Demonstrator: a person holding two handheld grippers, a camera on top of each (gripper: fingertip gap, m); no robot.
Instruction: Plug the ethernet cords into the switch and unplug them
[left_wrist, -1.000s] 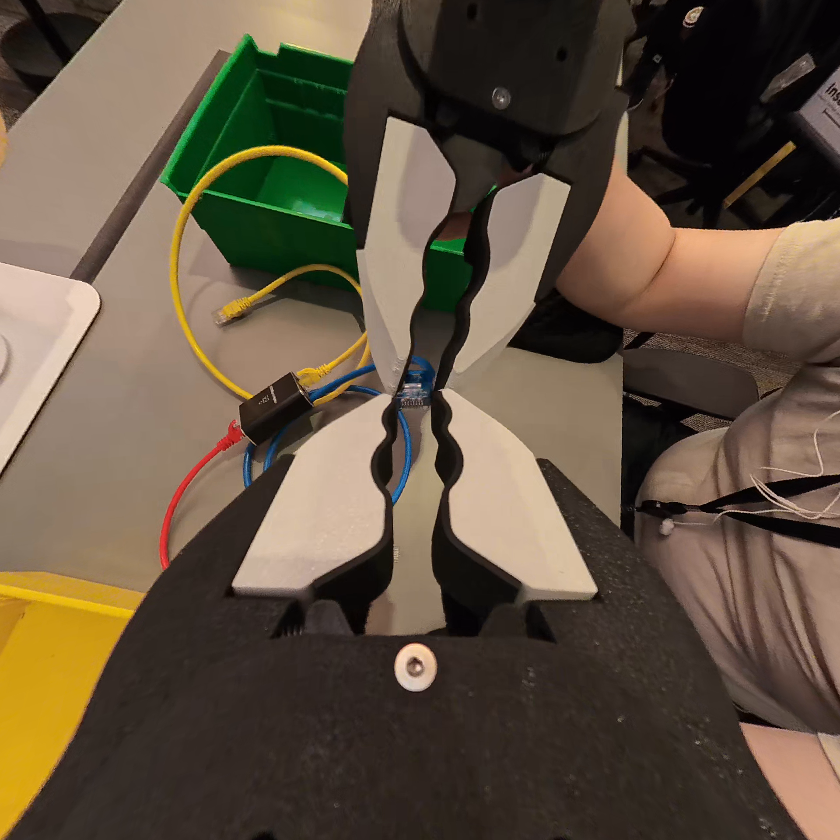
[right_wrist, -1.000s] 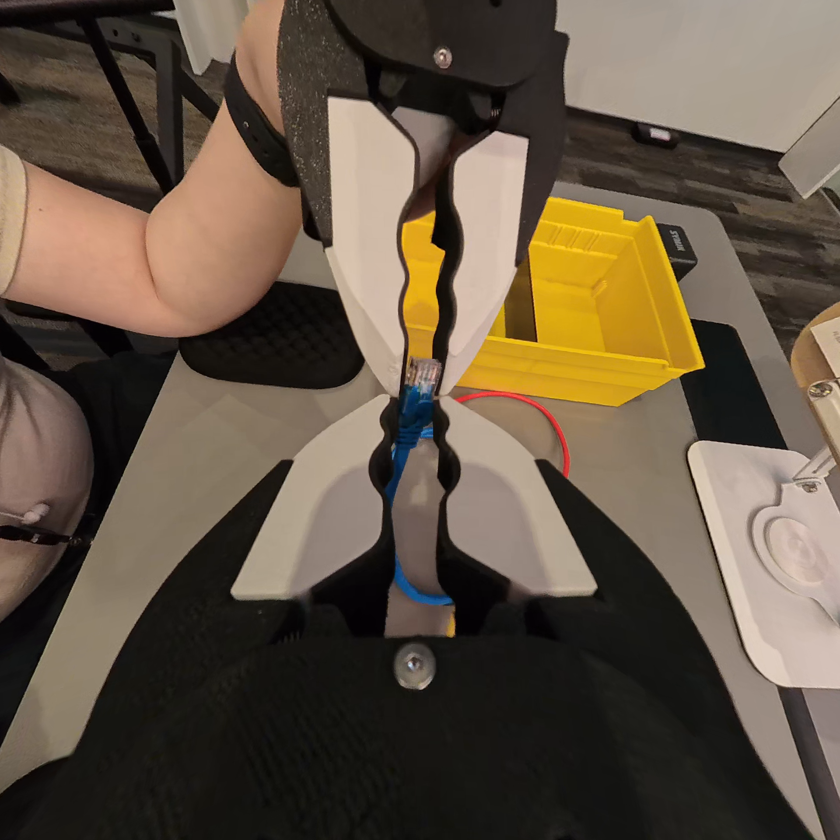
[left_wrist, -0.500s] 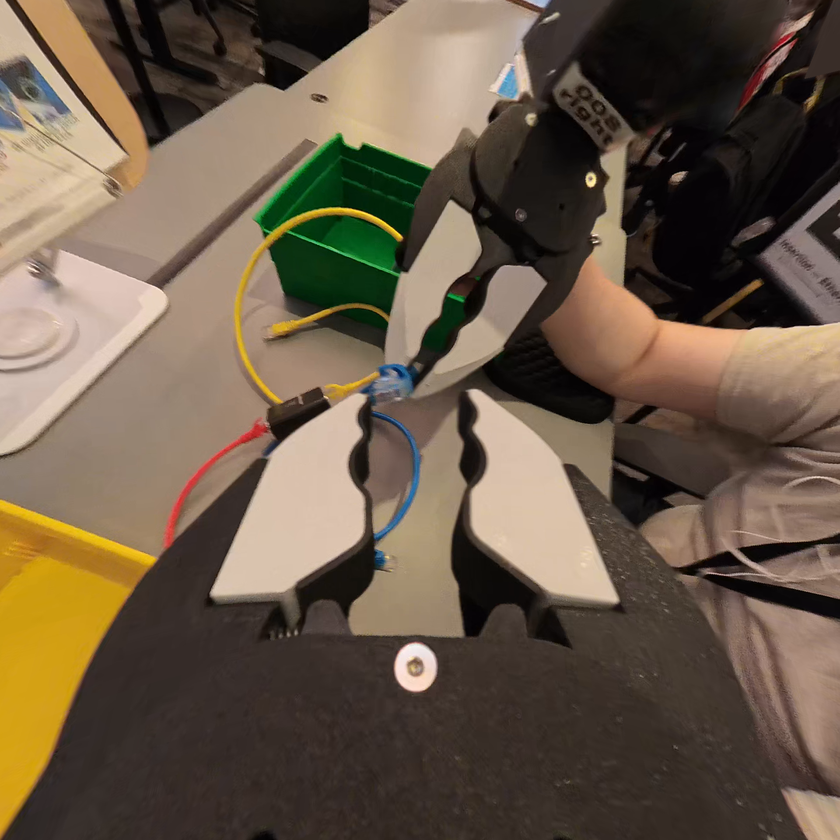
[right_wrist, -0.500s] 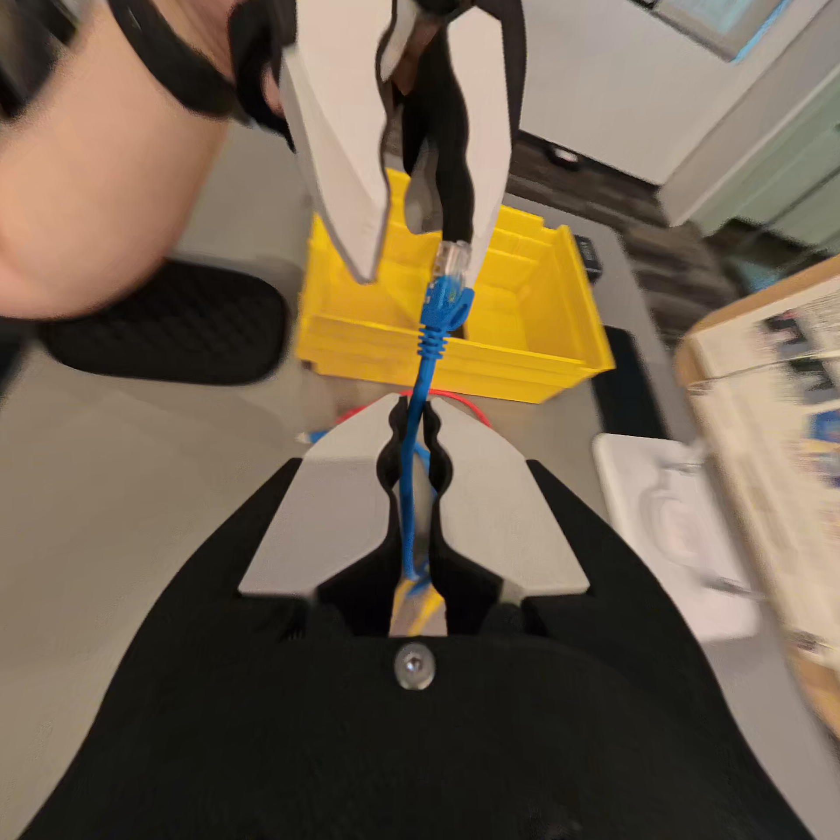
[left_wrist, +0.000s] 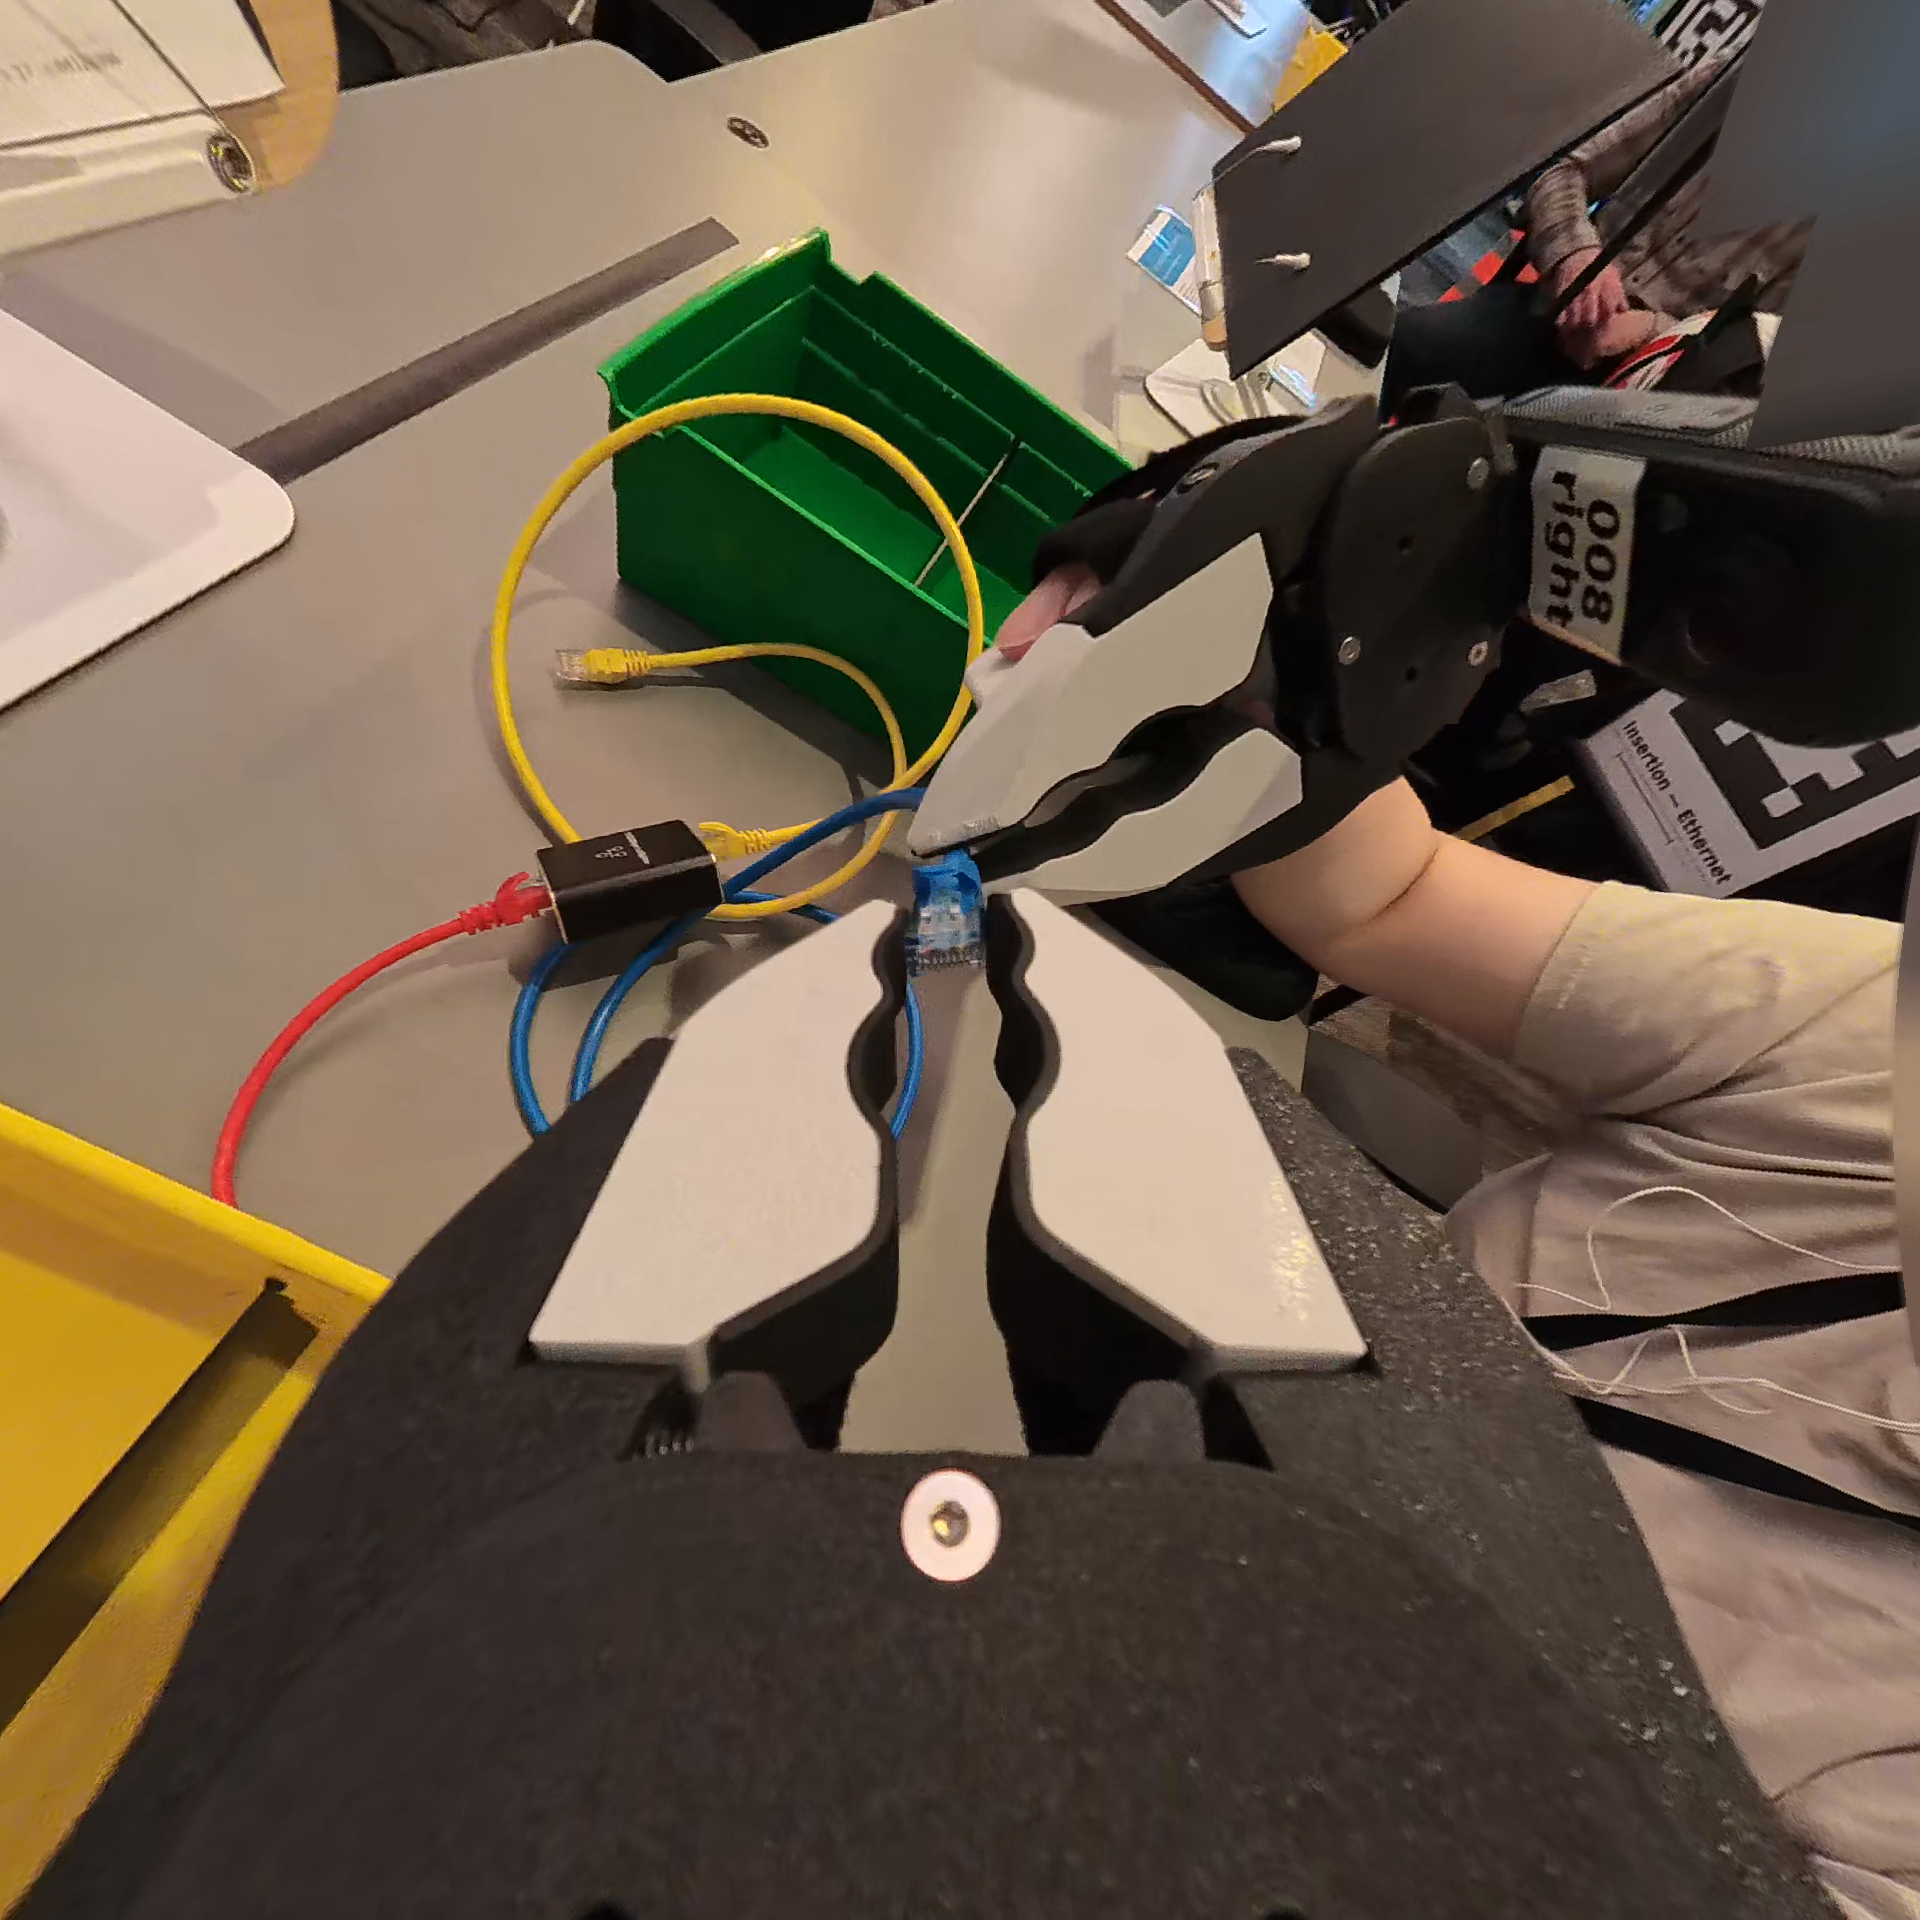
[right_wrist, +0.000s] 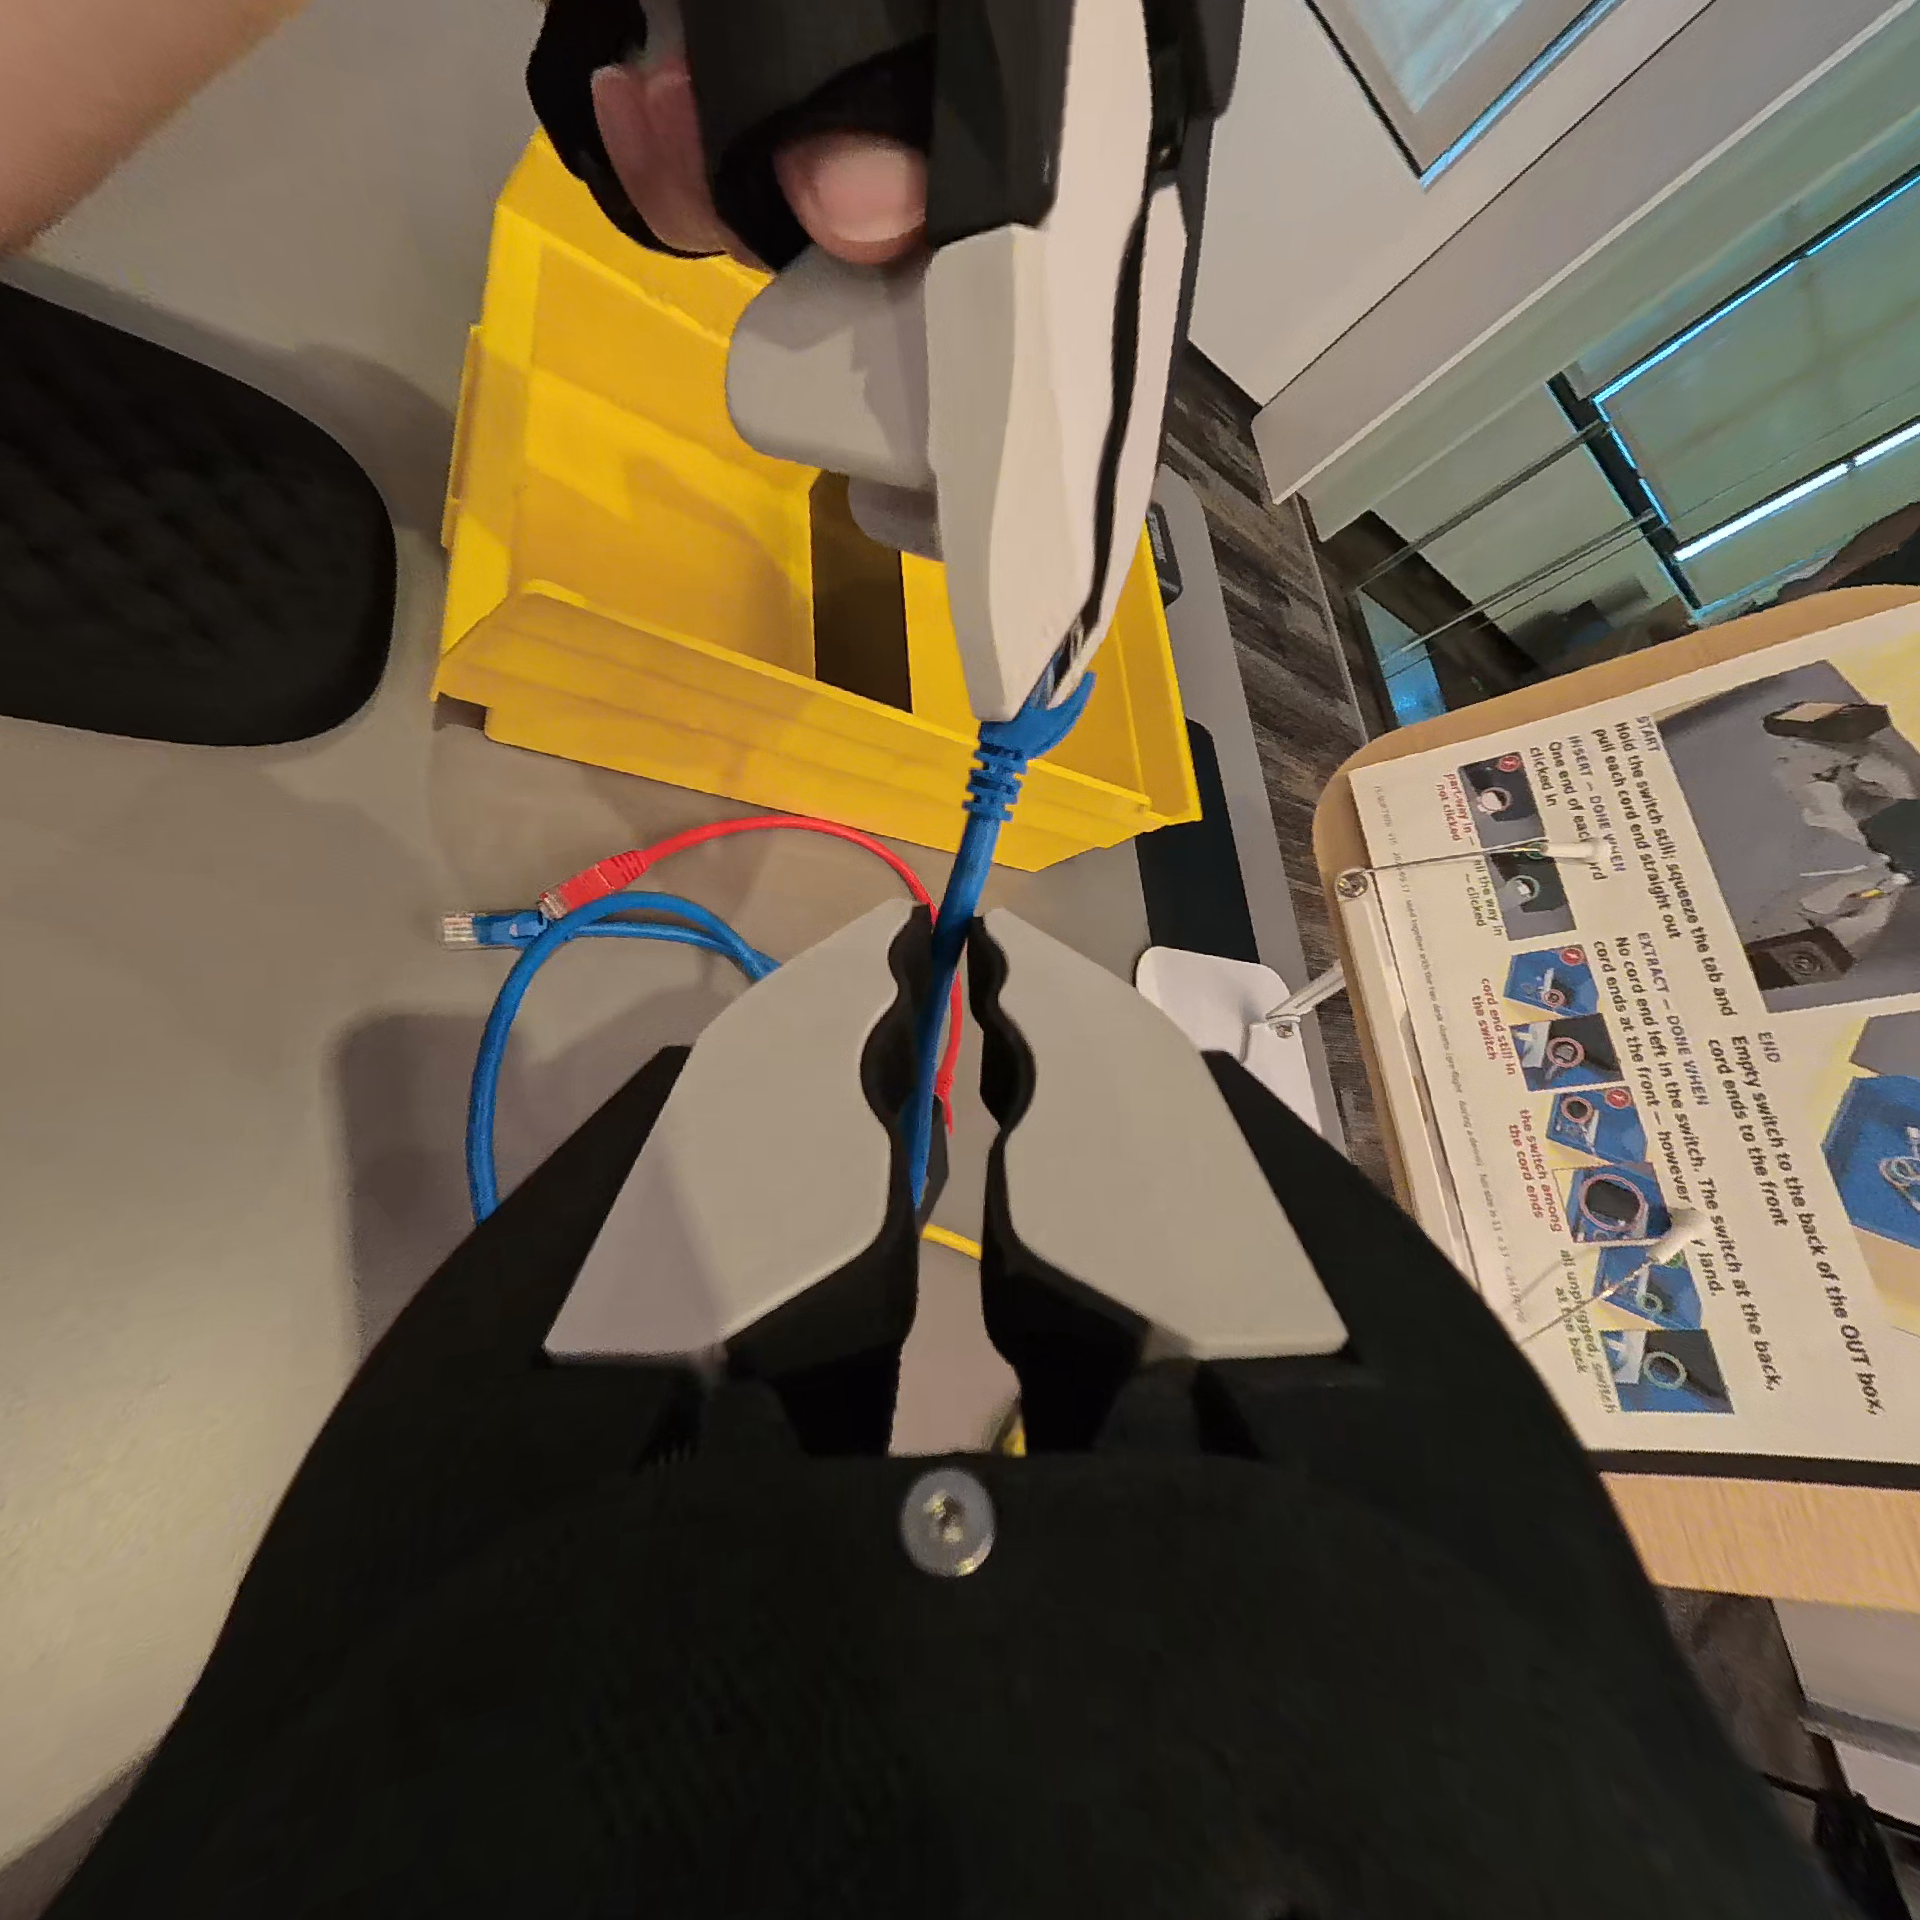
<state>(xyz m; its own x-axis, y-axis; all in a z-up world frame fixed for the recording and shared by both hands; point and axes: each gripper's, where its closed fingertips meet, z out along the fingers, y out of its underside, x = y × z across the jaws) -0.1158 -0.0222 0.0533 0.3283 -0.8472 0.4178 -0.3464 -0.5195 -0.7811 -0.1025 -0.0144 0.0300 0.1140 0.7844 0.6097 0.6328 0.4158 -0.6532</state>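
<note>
A small black switch (left_wrist: 629, 888) lies on the grey table, with a yellow cord (left_wrist: 727, 416) in one side and a red cord (left_wrist: 312, 1018) in the other. My left gripper (left_wrist: 945, 914) is shut on the clear plug of the blue cord (left_wrist: 943, 925), held above the table. My right gripper (right_wrist: 948, 930) is shut on the blue cord (right_wrist: 982, 821) just behind that plug, and it also shows in the left wrist view (left_wrist: 961, 836). The yellow cord's free plug (left_wrist: 597, 665), the blue cord's other plug (right_wrist: 468, 928) and a red plug (right_wrist: 597, 881) lie loose.
A green bin (left_wrist: 727, 540) stands behind the switch. A yellow bin (right_wrist: 644, 582) is on the other side. A white base plate (left_wrist: 104, 520), a black pad (right_wrist: 187, 520) and an instruction sheet on a wooden stand (right_wrist: 1662, 1039) edge the work area. A person's arm (left_wrist: 1403, 935) reaches in. Less than 4 cm separates the two grippers' tips. The small black switch (left_wrist: 629, 888) is about equally far from each gripper, around 20 cm.
Half a second ago my left gripper was open beside the blue plug; now it has closed on it. Both grippers have tilted while the right kept hold of the cord.
</note>
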